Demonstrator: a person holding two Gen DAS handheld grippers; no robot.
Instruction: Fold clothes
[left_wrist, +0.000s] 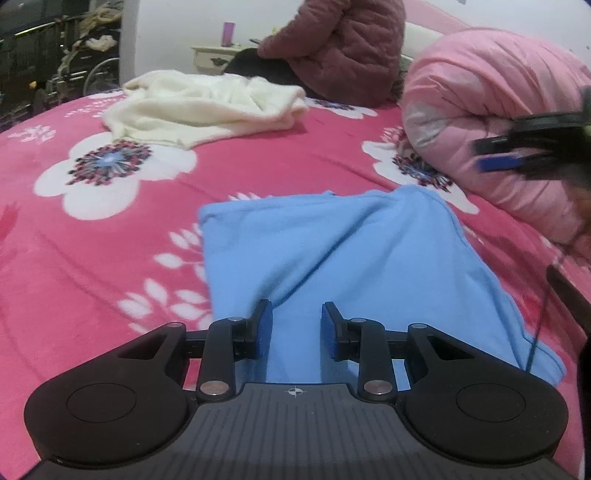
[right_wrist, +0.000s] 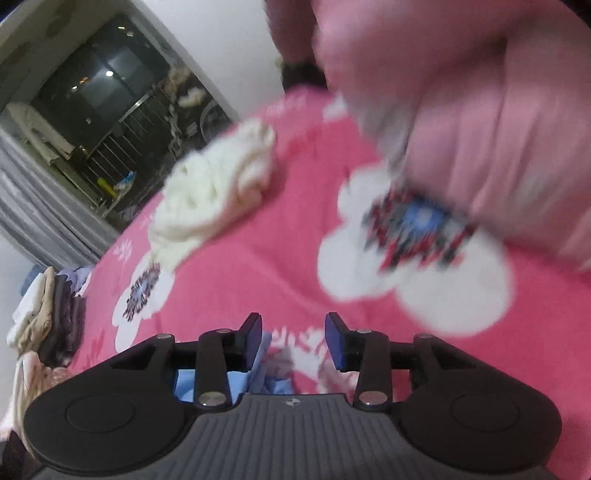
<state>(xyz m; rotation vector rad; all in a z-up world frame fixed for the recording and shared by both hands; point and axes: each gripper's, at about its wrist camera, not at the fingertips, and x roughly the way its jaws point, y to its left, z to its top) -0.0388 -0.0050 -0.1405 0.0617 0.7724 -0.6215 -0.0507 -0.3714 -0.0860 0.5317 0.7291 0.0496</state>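
Blue shirt (left_wrist: 332, 258) folded beneath my left gripper (left_wrist: 297, 328), gapped, empty; right gripper (right_wrist: 293, 341) likewise; next, I judge: white garment (left_wrist: 207, 107), eleven o'clock.

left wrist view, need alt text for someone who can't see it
A folded light blue garment lies on a pink floral bedspread, the open left gripper over its near edge. Behind are a cream garment and a rolled pink quilt.

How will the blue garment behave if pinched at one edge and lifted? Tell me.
The blue garment will probably go floppy and drape, since it already lies in soft creases. It looks thin and light. Its folded layers may slide apart on the fleecy bedspread.
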